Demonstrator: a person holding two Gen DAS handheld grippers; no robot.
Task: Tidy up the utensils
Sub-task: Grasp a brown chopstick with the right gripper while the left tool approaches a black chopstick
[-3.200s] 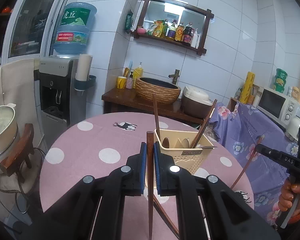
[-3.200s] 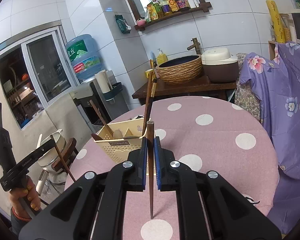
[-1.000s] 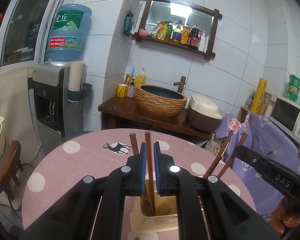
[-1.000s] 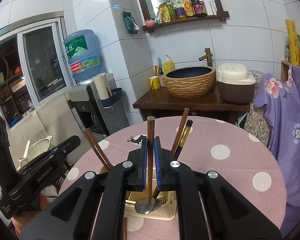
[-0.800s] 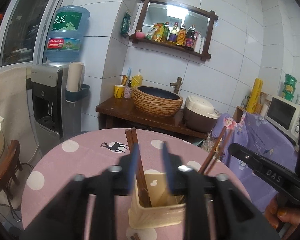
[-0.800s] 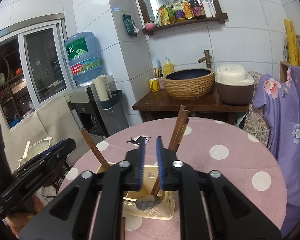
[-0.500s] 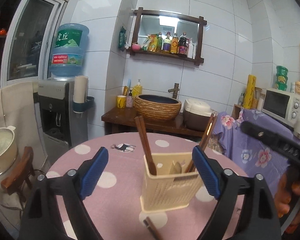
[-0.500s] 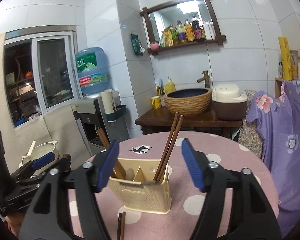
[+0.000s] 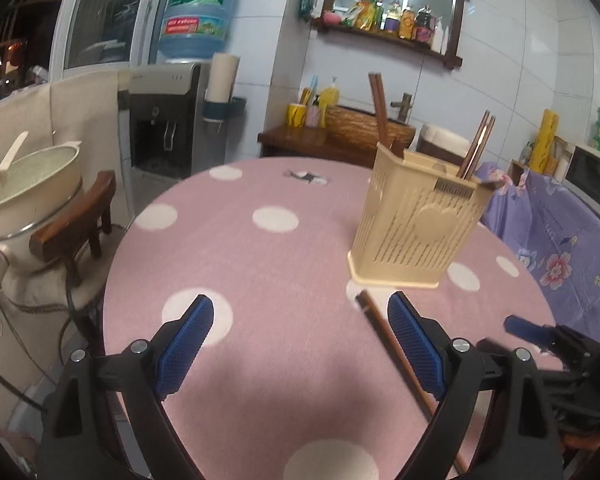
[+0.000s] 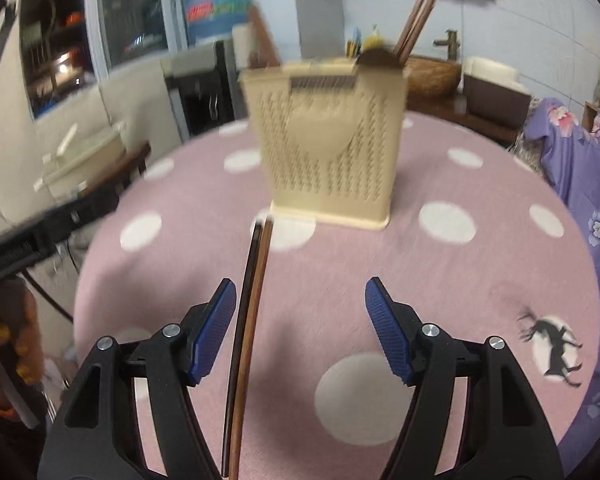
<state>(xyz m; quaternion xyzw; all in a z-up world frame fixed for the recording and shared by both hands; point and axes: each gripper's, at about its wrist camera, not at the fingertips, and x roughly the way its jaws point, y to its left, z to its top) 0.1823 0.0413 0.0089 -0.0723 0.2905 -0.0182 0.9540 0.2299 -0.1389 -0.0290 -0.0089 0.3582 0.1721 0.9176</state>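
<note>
Left wrist view shows the left claw (image 9: pixel 300 336) spread wide with nothing between its blue pads, low over the round bench (image 9: pixel 260 264) with its pink, white-dotted cloth. A beige slotted utensil holder (image 9: pixel 412 220) stands upright on the bench ahead and to the right. Two pairs of brown chopsticks stick up out of it, one pair (image 9: pixel 378 100) near its back left corner and another pair (image 9: pixel 478 144) leaning at its right end. A loose chopstick pair (image 9: pixel 384 332) lies flat on the cloth, its far tip just beside the holder's base, its length running back past the inner side of the right-hand pad (whether it touches the pad I cannot tell). At the right edge the right claw's blue tip (image 9: pixel 528 328) pokes in.

Right wrist view is blurred. The right claw (image 10: pixel 300 328) stands well open and grips nothing. The loose chopsticks (image 10: pixel 248 320) lie on the bench just inside its left pad, pointing at the holder (image 10: pixel 328 144). A hand (image 10: pixel 8 356) holding the other tool's handle shows at far left.
</note>
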